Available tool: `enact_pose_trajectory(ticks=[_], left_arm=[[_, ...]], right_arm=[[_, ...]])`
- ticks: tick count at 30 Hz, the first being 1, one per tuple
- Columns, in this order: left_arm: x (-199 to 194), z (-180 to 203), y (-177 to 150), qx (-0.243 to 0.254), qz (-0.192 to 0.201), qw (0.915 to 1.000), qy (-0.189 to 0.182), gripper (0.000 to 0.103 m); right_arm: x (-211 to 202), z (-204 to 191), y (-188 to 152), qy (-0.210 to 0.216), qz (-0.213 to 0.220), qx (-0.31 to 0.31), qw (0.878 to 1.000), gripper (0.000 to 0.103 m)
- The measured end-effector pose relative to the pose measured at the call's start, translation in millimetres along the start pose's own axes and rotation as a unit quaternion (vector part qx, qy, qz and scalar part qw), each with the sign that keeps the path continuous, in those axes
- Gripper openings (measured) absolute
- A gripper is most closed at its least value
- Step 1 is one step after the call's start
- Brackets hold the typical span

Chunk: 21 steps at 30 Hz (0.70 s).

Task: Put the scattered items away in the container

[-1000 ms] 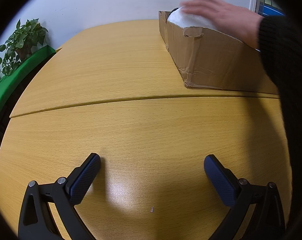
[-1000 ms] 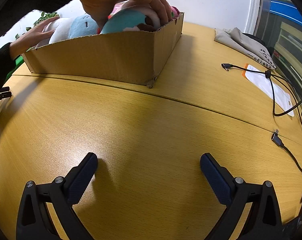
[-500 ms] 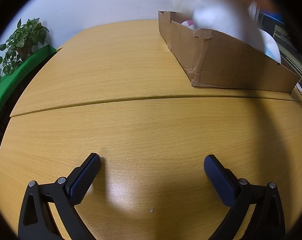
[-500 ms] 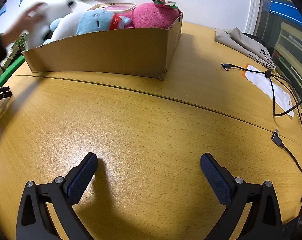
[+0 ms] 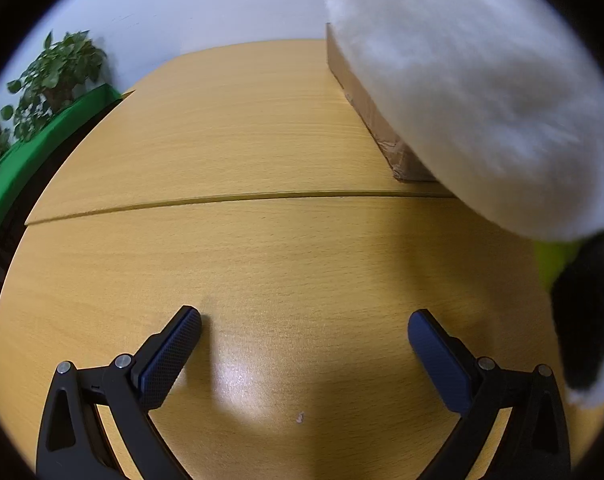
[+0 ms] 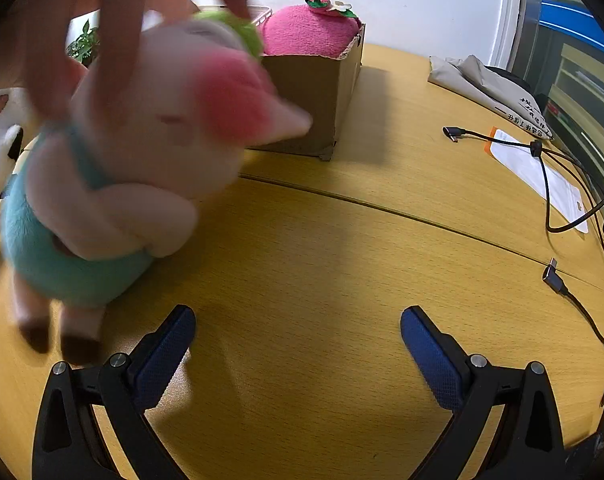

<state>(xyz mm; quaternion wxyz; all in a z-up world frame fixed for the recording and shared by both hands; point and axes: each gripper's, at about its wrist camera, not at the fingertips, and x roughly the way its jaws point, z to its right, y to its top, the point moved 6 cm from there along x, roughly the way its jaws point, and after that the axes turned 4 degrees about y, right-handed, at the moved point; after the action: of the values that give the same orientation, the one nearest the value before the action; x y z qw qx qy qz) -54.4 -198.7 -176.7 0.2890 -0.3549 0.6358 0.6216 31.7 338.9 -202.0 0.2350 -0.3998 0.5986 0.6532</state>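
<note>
Both tools, left tool [image 5: 304, 330] and right tool [image 6: 297, 328], gaped wide, empty over the tabletop [image 6: 322, 260]. A blurred hand [image 6: 81, 20] dangled a pig plush [image 6: 141, 152], hiding most of the cardboard box [image 6: 322, 96]; a white plush [image 5: 482, 100] smeared across the left view.

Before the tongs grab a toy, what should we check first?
1. Left tongs open, nothing between them: ok.
2. Right tongs open, nothing between them: ok.
3. Bare hand out of the way: not ok, it holds the blurred pink pig plush in teal overalls above the yellow wooden table.
4. Pig plush lying still to grab: not ok.
5. Room in the brown cardboard box: cannot tell; a pink strawberry plush pokes out.
6. White fluffy plush settled: cannot tell.
</note>
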Motion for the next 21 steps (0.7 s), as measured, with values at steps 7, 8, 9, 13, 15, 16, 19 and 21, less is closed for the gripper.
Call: enact_pose_trajectory(ticks=[7, 8, 9, 13, 15, 16, 19, 21], left_arm=[[-3.6, 1.4, -1.5, -0.001, 0.0, 1.0, 0.003, 0.103], [-4.5, 0.0, -2.3, -0.001, 0.0, 1.0, 0.003, 0.103], [-4.8, -1.5, -3.3, -0.004, 0.0, 1.0, 0.005, 0.103], [-6.0, -10.4, -5.8, -0.025, -0.002, 0.9995, 0.017, 0.103], [-6.6, -10.2, -6.1, -0.026, -0.002, 0.9995, 0.019, 0.103], [-6.7, -10.9, -6.2, -0.029, -0.002, 0.9993, 0.022, 0.103], [-6.8, -16.0, -6.7, -0.045, -0.003, 0.9985, 0.032, 0.103], [-7.4, -18.1, -7.1, -0.051, -0.004, 0.998, 0.037, 0.103]], right_arm=[[-0.4, -0.7, -0.2, 0.0, 0.0, 0.0, 1.0, 0.103], [-0.4, -0.7, -0.2, 0.0, 0.0, 0.0, 1.0, 0.103], [-0.4, -0.8, -0.2, 0.0, 0.0, 0.0, 1.0, 0.103], [-0.5, -0.9, -0.2, 0.0, 0.0, 0.0, 1.0, 0.103], [-0.6, -0.9, -0.2, 0.0, 0.0, 0.0, 1.0, 0.103], [-0.6, -0.9, -0.2, 0.0, 0.0, 0.0, 1.0, 0.103], [-0.6, -0.9, -0.2, -0.001, 0.0, 0.001, 1.0, 0.103], [-0.7, -1.0, -0.2, -0.001, 0.0, 0.001, 1.0, 0.103]])
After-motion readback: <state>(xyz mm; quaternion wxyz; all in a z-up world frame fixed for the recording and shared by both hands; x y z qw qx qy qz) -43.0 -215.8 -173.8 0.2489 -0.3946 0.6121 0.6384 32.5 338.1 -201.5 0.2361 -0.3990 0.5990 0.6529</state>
